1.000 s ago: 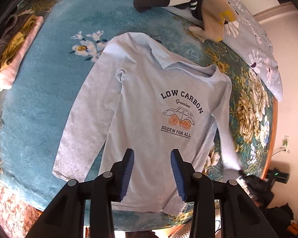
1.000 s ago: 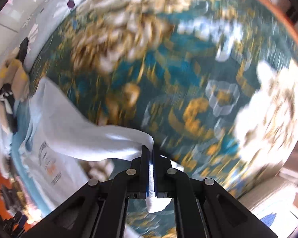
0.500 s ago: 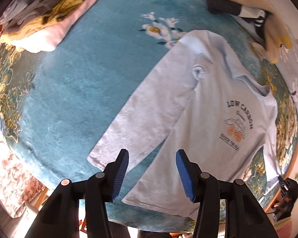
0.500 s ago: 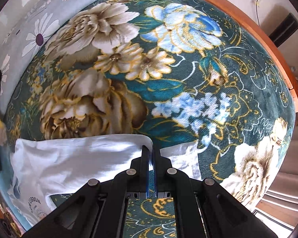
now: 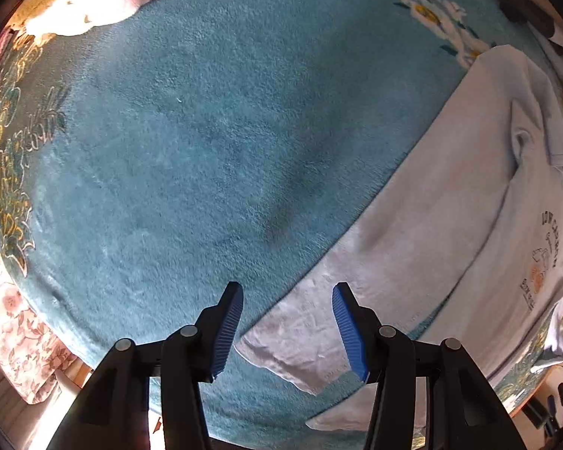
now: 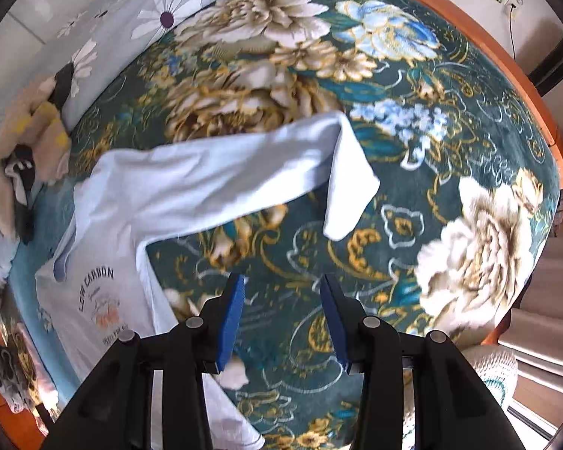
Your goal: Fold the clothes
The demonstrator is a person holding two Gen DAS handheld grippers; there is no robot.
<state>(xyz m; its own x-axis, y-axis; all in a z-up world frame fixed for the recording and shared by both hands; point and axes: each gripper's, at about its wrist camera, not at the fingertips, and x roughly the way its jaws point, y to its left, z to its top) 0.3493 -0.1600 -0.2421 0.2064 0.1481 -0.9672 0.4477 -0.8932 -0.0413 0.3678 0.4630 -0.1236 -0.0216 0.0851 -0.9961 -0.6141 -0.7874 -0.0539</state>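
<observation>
Both hand-held grippers stand wide open, gripping nothing: the left gripper (image 5: 287, 322) hovers over one sleeve cuff (image 5: 292, 352) of the pale blue long-sleeved shirt (image 5: 514, 262) printed "LOW CARBON", the right gripper (image 6: 281, 318) over bare blanket near the other sleeve (image 6: 244, 172), whose end is folded over. That shirt lies spread on a teal floral plush blanket (image 6: 450, 150). Other folded clothes (image 5: 94, 3) sit well apart.

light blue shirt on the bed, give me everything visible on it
The shirt is a pale blue long-sleeved top of soft knit, lying front up on the floral blanket. Its chest print reads LOW CARBON over a small car drawing. One sleeve stretches sideways, cuff end folded back. The other sleeve lies straight, its cuff between the open left gripper fingers, apparently not gripped. The right gripper is open, clear of it.
</observation>
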